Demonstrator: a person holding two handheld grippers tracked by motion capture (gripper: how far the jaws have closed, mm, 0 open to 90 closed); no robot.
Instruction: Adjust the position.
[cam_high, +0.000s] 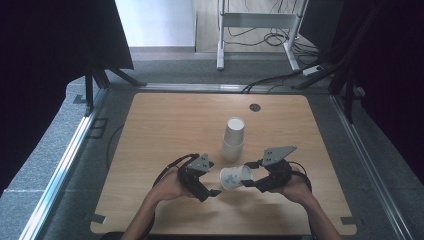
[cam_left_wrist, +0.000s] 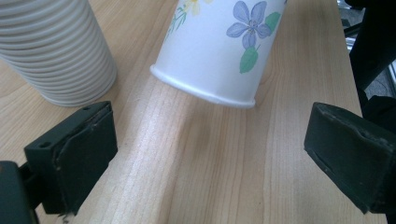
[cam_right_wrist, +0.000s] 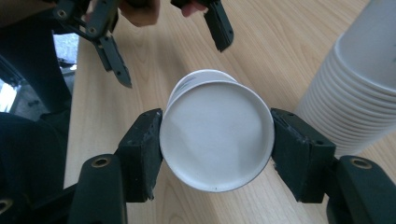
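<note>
Since the cup (cam_right_wrist: 217, 140), clamped near its base by the right gripper (cam_right_wrist: 217, 144) beside the stack (cam_high: 233, 139), looks light and crushable, the wide-open, empty left gripper (cam_left_wrist: 208, 154) should probably take it gently near its stiffer rim.

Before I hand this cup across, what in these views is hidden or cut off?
- Paper cup: right gripper view shows its base, hiding the inside; its rim points away.
- Paper cup, left gripper view: top edge cuts off its base end.
- Cup stack: count unreadable in high view, too small; cropped by frame edges in both gripper views.
</note>
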